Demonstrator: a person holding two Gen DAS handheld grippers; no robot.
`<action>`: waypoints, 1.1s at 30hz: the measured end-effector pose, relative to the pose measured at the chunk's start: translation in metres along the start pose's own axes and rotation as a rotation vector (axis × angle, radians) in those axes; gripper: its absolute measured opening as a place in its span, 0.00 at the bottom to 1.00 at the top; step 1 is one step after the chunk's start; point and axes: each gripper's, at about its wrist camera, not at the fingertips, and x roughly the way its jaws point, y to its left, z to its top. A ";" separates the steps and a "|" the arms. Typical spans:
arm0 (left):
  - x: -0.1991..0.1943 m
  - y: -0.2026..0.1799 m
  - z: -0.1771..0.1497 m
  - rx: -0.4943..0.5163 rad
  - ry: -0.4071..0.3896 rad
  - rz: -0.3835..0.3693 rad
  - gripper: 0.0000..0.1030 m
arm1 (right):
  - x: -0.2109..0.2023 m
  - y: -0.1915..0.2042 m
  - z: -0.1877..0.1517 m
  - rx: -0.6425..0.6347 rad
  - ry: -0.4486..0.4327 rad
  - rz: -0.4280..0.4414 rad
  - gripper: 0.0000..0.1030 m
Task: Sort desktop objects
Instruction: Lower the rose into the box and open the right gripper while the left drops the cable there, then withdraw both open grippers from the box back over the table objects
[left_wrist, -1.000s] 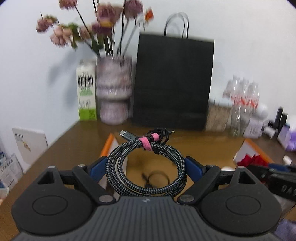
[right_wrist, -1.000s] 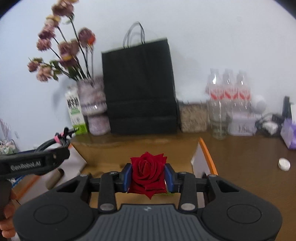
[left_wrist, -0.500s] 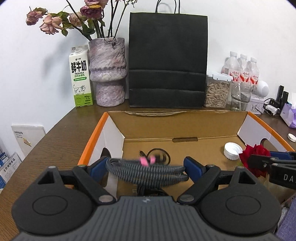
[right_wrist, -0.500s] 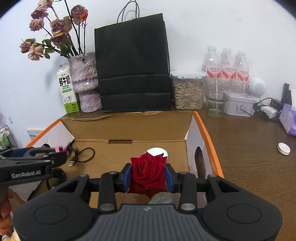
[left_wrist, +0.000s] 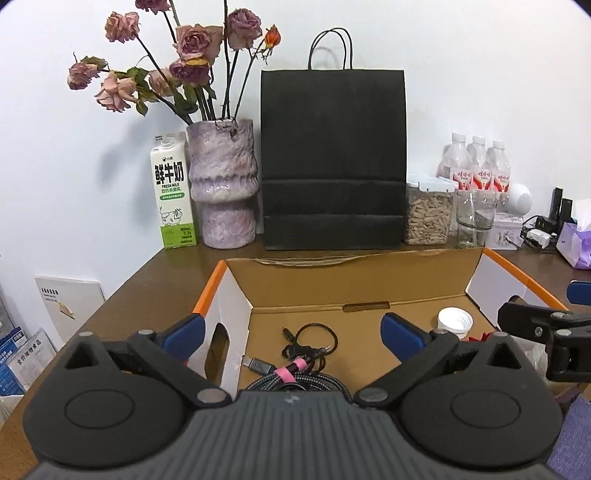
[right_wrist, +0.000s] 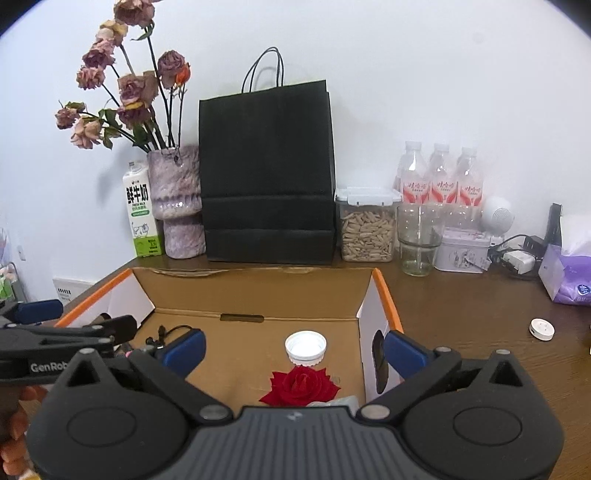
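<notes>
Brown desk (right_wrist: 461, 302) against a white wall carries an open cardboard box (left_wrist: 354, 280) (orange-edged flaps). Both grippers have just been opening. Jaws of the left gripper (left_wrist: 291, 332) stand wide, touching nothing; the braided cable (left_wrist: 295, 380) with its pink tie lies coiled on the box floor at the near left. Those of the right gripper (right_wrist: 293, 345) stand wide too; the red rose (right_wrist: 299, 384) lies below them in the box, near a white cap (right_wrist: 306, 345).
</notes>
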 end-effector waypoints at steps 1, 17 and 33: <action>-0.001 0.001 0.000 -0.006 -0.004 -0.003 1.00 | -0.001 0.000 0.000 -0.001 -0.004 -0.001 1.00; -0.026 0.004 0.011 -0.026 -0.089 -0.012 1.00 | -0.020 0.000 0.005 -0.014 -0.047 -0.009 1.00; -0.097 0.009 0.016 -0.053 -0.189 -0.042 1.00 | -0.095 0.017 0.008 -0.060 -0.124 0.036 1.00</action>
